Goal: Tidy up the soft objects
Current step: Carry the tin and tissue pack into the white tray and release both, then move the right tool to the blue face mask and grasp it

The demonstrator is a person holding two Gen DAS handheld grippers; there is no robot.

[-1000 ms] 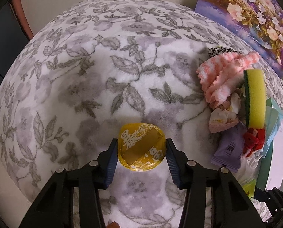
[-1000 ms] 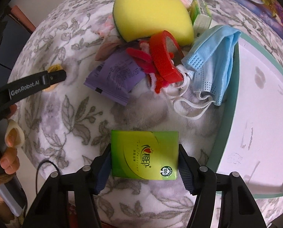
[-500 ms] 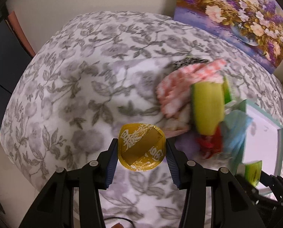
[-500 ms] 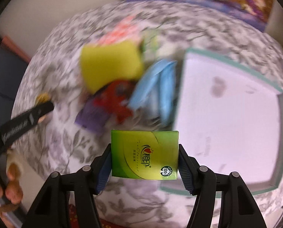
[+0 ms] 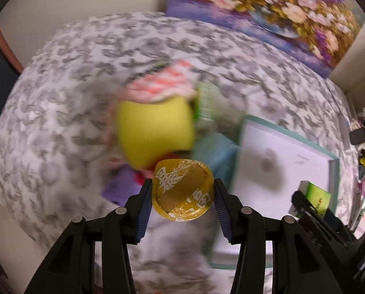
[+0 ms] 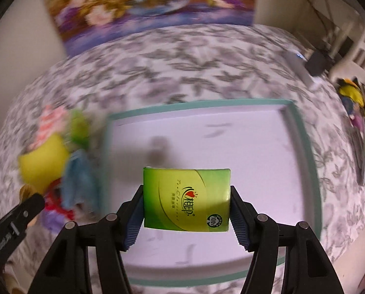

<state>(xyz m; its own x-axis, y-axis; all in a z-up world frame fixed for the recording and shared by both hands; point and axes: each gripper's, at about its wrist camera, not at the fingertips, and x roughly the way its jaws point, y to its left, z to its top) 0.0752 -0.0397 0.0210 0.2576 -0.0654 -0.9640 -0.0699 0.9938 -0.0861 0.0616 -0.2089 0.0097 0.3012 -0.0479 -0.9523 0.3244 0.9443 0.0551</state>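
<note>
My left gripper (image 5: 182, 193) is shut on a round gold packet (image 5: 182, 189) and holds it in the air above the pile. My right gripper (image 6: 187, 202) is shut on a green tissue pack (image 6: 187, 199) and holds it over the white tray with a teal rim (image 6: 207, 104). The tray also shows in the left wrist view (image 5: 290, 137), with the green pack (image 5: 317, 197) at its right side. The blurred pile holds a yellow sponge (image 5: 155, 132), a pink-and-white cloth (image 5: 165, 83), a blue mask (image 6: 80, 178) and a purple packet (image 5: 120, 183).
Everything lies on a grey leaf-patterned cloth (image 5: 59, 93). A flower painting (image 6: 145, 7) leans at the back wall. Cluttered items and a white chair (image 6: 354, 56) stand off the table's right side. The left gripper's arm (image 6: 13, 223) shows at lower left.
Both grippers have lifted and swung right with their loads. The green pack went from over the cloth to over the tray. The gold packet went from the cloth to above the pile.
</note>
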